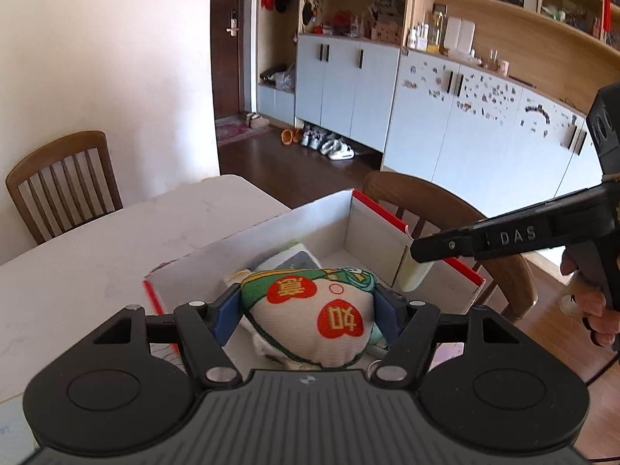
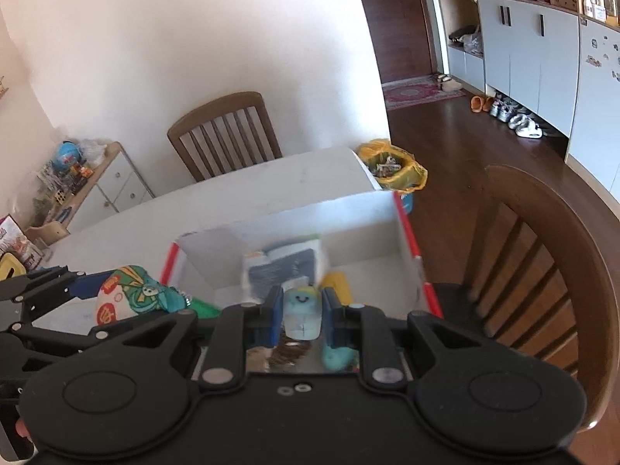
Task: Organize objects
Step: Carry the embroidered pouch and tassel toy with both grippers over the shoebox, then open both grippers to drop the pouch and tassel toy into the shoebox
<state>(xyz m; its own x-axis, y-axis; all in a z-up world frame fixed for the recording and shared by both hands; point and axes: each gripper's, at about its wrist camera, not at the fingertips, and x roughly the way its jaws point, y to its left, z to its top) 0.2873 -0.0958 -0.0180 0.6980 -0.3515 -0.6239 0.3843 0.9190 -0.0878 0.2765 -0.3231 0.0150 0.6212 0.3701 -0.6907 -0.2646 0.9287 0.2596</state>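
My left gripper is shut on a stuffed white cloth pouch printed with red hearts and green figures. It holds the pouch over the near end of a white box with red edges. The box contains a grey-and-white pack and a yellow item. My right gripper is shut on a small pale blue piece with a smiling face, just above the box's near side. In the left wrist view the right gripper reaches in from the right, a pale item hanging at its tip. The pouch and left gripper show at left.
The box stands on a white table. Wooden chairs stand at the far side and right beside the box. A bin lined with a yellow bag sits past the table's corner. Grey cabinets and shoes line the far wall.
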